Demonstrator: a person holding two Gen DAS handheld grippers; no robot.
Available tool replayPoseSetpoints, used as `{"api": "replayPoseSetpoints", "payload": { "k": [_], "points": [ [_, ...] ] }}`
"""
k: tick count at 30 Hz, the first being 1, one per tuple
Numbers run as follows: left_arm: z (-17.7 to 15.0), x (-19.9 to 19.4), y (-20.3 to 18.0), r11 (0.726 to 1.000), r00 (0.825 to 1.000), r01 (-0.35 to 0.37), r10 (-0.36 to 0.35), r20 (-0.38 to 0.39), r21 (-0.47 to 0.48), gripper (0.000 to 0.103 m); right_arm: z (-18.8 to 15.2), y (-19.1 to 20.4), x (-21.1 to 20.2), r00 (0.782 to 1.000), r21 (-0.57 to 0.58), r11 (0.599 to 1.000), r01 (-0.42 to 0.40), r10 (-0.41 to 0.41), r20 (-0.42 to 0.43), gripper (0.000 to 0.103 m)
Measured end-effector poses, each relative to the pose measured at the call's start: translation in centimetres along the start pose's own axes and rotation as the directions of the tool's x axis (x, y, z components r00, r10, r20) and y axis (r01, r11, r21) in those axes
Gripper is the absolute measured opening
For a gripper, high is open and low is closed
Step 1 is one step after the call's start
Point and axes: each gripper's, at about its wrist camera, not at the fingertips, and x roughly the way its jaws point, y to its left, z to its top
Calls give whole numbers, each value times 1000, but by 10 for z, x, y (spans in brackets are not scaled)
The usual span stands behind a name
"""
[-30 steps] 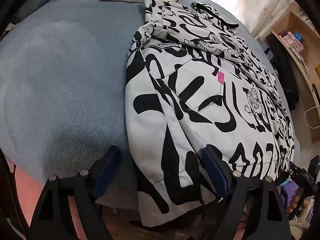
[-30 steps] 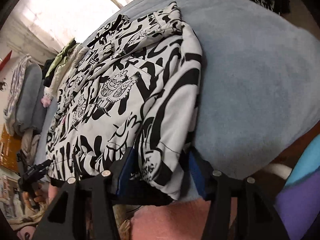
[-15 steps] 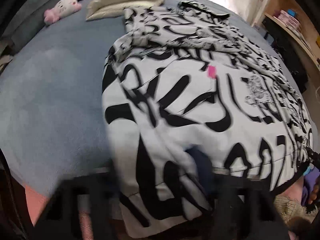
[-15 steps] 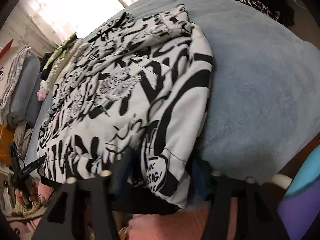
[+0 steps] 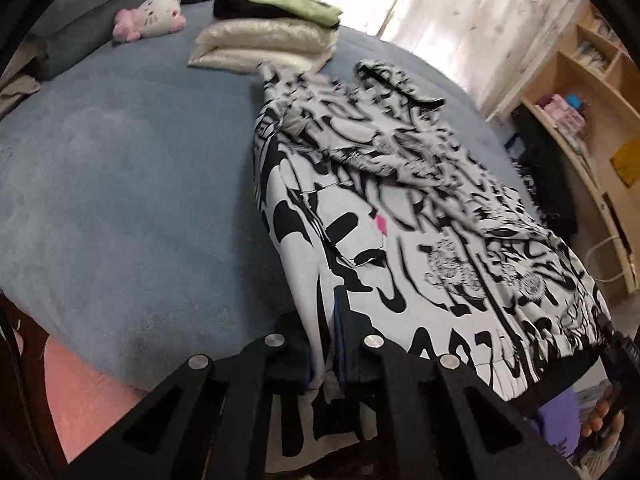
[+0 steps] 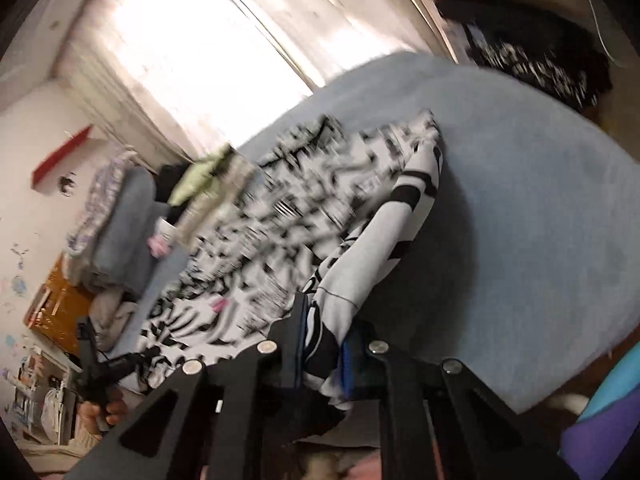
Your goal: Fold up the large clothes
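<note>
A large white garment with black graffiti print [image 5: 420,240] lies spread on a blue bed [image 5: 120,200]. My left gripper [image 5: 324,344] is shut on the garment's near hem corner, and the cloth rises in a fold between its blue pads. In the right wrist view the same garment [image 6: 280,232] is blurred. My right gripper [image 6: 322,344] has the other hem corner between its pads, pinched, with its jaws still closing. The lifted edge [image 6: 404,216] stands up off the bed [image 6: 520,220]. A hand with the left gripper [image 6: 92,360] shows at the far left.
A stack of folded clothes [image 5: 268,36] and a pink and white plush toy [image 5: 148,20] sit at the head of the bed. Wooden shelves [image 5: 592,120] stand to the right. Dark clothes [image 6: 540,64] lie beyond the bed's far side.
Both grippers closed from open onto the garment's hem corners and rose, lifting the near edge off the bed. Both views tilted up toward the window.
</note>
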Motion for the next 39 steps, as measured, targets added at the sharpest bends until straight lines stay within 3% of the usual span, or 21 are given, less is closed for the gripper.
{"api": "replayPoseSetpoints", "payload": {
  "k": [8, 15, 21, 24, 27, 29, 31, 35, 39],
  "points": [
    [27, -53, -10, 994, 992, 111, -111, 58, 9, 6, 19, 27, -32, 996, -39, 997, -71, 73, 58, 12],
    [91, -30, 4, 974, 978, 198, -190, 79, -109, 6, 53, 0, -14, 989, 111, 989, -100, 87, 116, 12],
    [176, 9, 0, 955, 964, 245, -222, 150, -164, 10, 124, -15, 31, 983, 204, 972, -120, 87, 163, 13],
    [222, 35, -4, 953, 963, 242, -213, 166, -181, 24, 168, -12, 67, 986, 200, 975, -94, 63, 155, 14],
    [259, 54, -4, 946, 951, 259, -215, 220, -193, 78, 211, -15, 117, 995, 212, 977, -35, 15, 97, 22],
    [280, 62, -2, 948, 940, 252, -191, 281, -197, 83, 231, -27, 154, 997, 267, 962, -64, 50, 58, 39],
    [297, 78, -1, 954, 947, 232, -177, 268, -188, 83, 243, -39, 181, 996, 308, 949, -72, 53, 68, 50],
    [307, 123, 3, 982, 981, 115, -88, 172, -150, 83, 252, -54, 225, 1000, 279, 960, 15, -19, 12, 52],
    [302, 176, 10, 996, 999, 19, -14, 53, -91, 83, 248, -76, 267, 985, 212, 966, 149, -127, -115, 52]
  ]
}}
